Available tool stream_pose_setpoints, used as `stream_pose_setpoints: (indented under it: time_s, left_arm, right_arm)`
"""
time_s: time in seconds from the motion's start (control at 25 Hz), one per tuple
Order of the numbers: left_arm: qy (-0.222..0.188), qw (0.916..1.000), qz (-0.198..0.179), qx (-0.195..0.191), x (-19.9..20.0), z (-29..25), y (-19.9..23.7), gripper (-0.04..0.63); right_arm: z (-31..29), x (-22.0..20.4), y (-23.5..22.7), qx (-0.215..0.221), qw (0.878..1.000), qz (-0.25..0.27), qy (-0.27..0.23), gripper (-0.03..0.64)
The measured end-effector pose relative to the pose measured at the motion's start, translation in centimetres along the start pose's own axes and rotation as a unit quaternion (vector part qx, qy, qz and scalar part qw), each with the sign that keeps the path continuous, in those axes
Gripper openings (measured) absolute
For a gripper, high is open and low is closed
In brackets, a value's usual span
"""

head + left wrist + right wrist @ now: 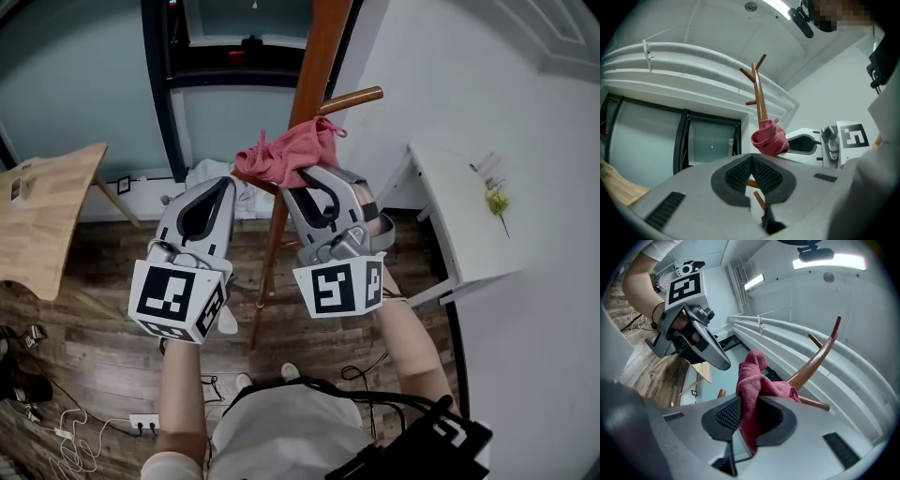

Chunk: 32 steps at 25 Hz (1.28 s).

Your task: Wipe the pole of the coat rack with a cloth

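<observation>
The coat rack's wooden pole [317,56] runs long and near-upright just ahead of both my grippers. My right gripper [319,178], the nearer one, has its fingers [725,414] pinching the pink cloth [286,155], which is bunched against the pole below a peg [352,97]. My left gripper [223,186] hangs just to the left, fingers pressed together on nothing. The wipe, I judge, must travel along the pole's length.

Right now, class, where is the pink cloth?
In the head view the cloth sits near the centre, clamped in the right gripper and bunched at the pole just below a peg. The left gripper is to its left.
</observation>
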State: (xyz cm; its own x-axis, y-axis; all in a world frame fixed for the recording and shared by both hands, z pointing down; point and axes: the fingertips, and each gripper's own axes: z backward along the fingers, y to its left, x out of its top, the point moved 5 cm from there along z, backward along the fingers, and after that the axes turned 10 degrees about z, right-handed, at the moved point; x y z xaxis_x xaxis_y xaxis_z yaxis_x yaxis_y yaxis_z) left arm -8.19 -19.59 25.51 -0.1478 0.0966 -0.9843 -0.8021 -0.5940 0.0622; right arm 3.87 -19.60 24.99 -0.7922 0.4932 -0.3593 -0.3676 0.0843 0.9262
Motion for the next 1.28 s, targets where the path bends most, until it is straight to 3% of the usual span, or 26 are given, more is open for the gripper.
stream_pose_setpoints:
  time_s: [1.28]
  left_arm:
    - [0.041,0.9986,0.028,0.018,-4.2,0.7,0.3,0.012]
  right_arm:
    - [0.6,-1.8,4.4,0.051,0.998,-0.017,0.023,0.081]
